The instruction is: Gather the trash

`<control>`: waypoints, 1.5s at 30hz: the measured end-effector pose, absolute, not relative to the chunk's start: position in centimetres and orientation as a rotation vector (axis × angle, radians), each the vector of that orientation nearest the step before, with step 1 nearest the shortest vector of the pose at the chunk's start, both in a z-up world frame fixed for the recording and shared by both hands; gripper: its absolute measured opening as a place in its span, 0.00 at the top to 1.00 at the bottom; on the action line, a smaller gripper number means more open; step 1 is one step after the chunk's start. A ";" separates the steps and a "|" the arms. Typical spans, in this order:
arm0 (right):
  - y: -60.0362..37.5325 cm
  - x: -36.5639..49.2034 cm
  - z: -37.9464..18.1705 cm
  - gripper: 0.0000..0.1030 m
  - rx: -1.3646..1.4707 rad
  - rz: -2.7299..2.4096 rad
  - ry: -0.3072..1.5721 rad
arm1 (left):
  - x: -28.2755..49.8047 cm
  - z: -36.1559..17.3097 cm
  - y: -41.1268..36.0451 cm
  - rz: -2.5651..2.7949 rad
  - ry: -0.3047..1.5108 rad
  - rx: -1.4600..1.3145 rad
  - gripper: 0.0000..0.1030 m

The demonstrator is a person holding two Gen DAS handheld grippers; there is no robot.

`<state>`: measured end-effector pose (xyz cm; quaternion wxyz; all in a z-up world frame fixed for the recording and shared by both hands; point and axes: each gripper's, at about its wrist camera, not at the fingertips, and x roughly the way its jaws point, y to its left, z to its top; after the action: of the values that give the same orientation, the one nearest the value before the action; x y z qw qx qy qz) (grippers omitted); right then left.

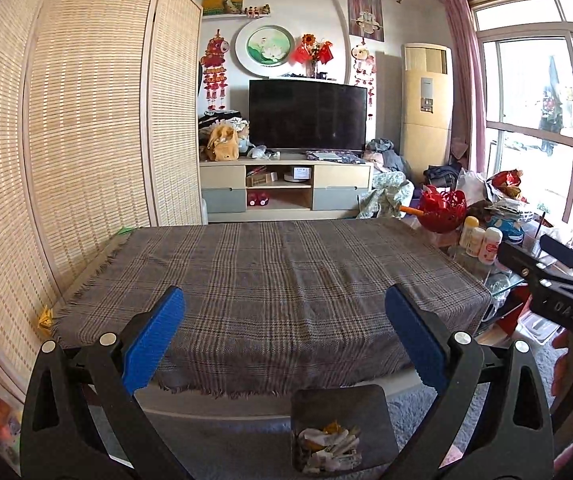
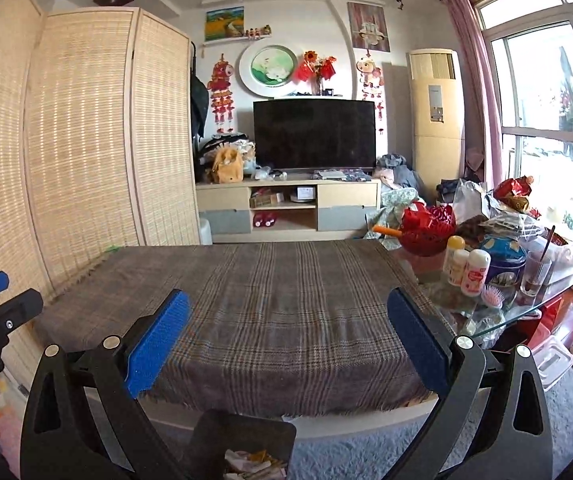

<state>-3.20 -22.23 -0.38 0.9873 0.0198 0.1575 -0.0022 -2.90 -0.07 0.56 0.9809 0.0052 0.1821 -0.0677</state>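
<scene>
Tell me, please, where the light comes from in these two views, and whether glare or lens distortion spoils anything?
Left wrist view: daylight enters by the window at right, which is blown out white; the screen at left bows strongly from the fisheye. Right wrist view: the same window is overexposed, the glass table reflects it, and the plaid cloth stays evenly lit and sharp.

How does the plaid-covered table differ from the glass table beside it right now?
The plaid-covered table shows only bare cloth, while the glass table is crowded with bottles, a tin and a red basket. The first is opaque fabric; the second is see-through, with clutter visible underneath. Their tops look about level.
</scene>
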 end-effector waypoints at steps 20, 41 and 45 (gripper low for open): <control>-21.4 -3.3 0.0 0.03 0.046 0.023 0.312 | -2.8 0.7 0.2 -0.135 0.356 0.000 0.08; -21.1 -3.3 0.3 0.03 0.058 0.030 0.308 | -2.6 1.2 0.4 -0.133 0.349 0.012 0.08; -21.2 -3.1 0.3 0.03 0.064 0.035 0.315 | -2.5 1.3 0.5 -0.133 0.354 0.000 0.08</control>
<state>-3.14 -21.21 0.30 0.9870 0.0317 0.1569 0.0172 -2.46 0.46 1.26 0.9822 0.0000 0.1760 -0.0663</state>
